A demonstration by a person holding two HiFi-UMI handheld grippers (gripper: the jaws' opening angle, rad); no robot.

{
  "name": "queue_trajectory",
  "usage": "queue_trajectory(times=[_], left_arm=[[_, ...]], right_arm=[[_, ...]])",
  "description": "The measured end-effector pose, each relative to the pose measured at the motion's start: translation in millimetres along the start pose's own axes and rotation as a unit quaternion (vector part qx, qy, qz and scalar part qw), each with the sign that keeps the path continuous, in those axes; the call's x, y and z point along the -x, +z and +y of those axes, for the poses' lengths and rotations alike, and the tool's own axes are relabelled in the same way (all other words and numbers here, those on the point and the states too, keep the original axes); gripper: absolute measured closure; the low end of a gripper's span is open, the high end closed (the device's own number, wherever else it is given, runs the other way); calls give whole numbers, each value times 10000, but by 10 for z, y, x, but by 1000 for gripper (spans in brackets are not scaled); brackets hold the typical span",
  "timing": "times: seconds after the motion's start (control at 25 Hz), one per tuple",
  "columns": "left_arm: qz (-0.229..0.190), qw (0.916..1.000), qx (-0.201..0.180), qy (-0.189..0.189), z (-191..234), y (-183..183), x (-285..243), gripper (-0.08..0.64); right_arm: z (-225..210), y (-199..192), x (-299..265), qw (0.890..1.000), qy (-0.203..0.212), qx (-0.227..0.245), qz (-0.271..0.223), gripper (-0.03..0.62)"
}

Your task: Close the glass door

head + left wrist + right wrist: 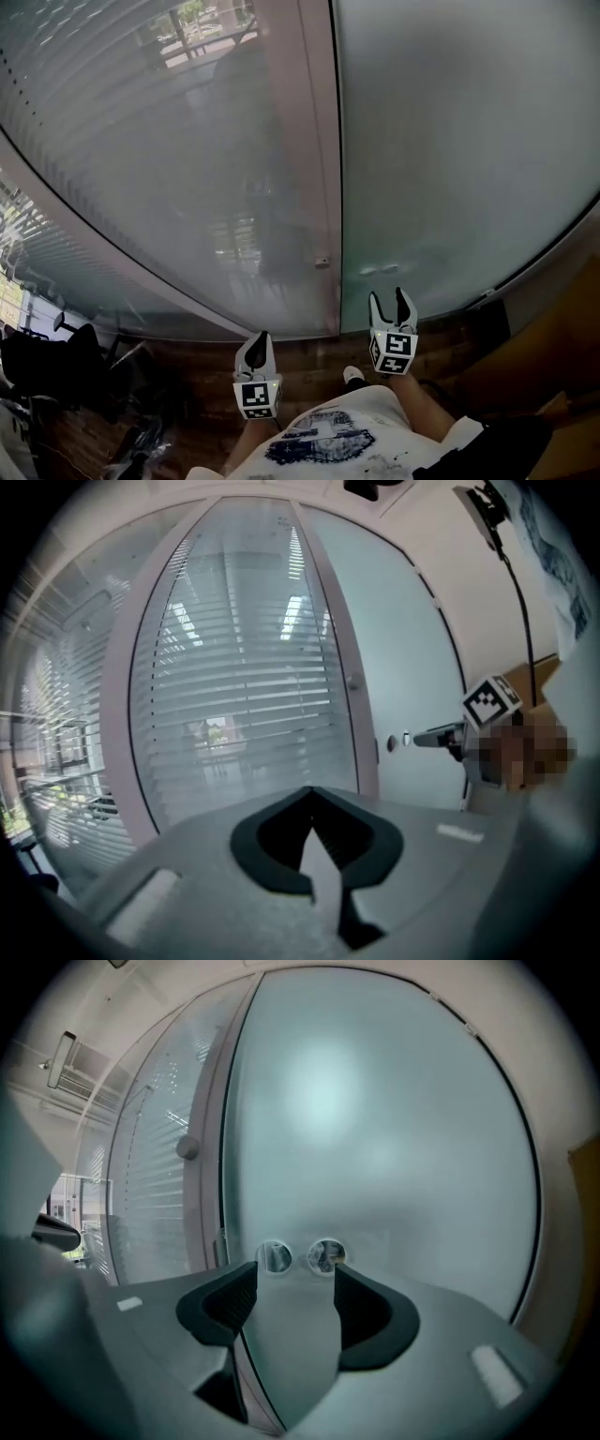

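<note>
Grey right gripper [393, 305], lower centre, held its jaws spread and empty | grey left gripper [255, 349], lower left of it, had jaws pressed together | frosted pale-blue glass door [450, 141] filled upper right, its edge just beside pale upright frame post [314, 141].
</note>
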State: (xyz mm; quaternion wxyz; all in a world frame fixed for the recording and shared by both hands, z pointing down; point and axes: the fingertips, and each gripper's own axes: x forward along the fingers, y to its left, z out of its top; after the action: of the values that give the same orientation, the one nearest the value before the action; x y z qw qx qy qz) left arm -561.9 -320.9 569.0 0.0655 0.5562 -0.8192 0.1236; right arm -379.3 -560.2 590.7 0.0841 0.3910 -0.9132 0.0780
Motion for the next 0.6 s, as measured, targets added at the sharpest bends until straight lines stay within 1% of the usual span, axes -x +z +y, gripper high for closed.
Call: queue_trajectory(times=[0.12, 0.2, 0.24, 0.4, 0.6], left_arm=[[-217, 9995, -78, -211, -102, 17, 108, 561], [-285, 9991, -100, -299, -150, 4, 248, 561], [-286, 9990, -94, -340, -175, -22, 340, 561], [-167, 9988, -63, -448, -203, -219, 675, 561], [-100, 9988, -21, -487, -130, -424, 1076, 561]], right_arm=[[-36, -71, 297, 9999, -131, -16, 21, 341], [-30, -123, 496, 9998, -203, -28, 69, 345], [-11, -154, 606, 9997, -219, -46, 91, 347], [158, -236, 984, 9997, -129, -192, 64, 399], [405, -355, 1376, 9997, -165, -176, 53, 424]])
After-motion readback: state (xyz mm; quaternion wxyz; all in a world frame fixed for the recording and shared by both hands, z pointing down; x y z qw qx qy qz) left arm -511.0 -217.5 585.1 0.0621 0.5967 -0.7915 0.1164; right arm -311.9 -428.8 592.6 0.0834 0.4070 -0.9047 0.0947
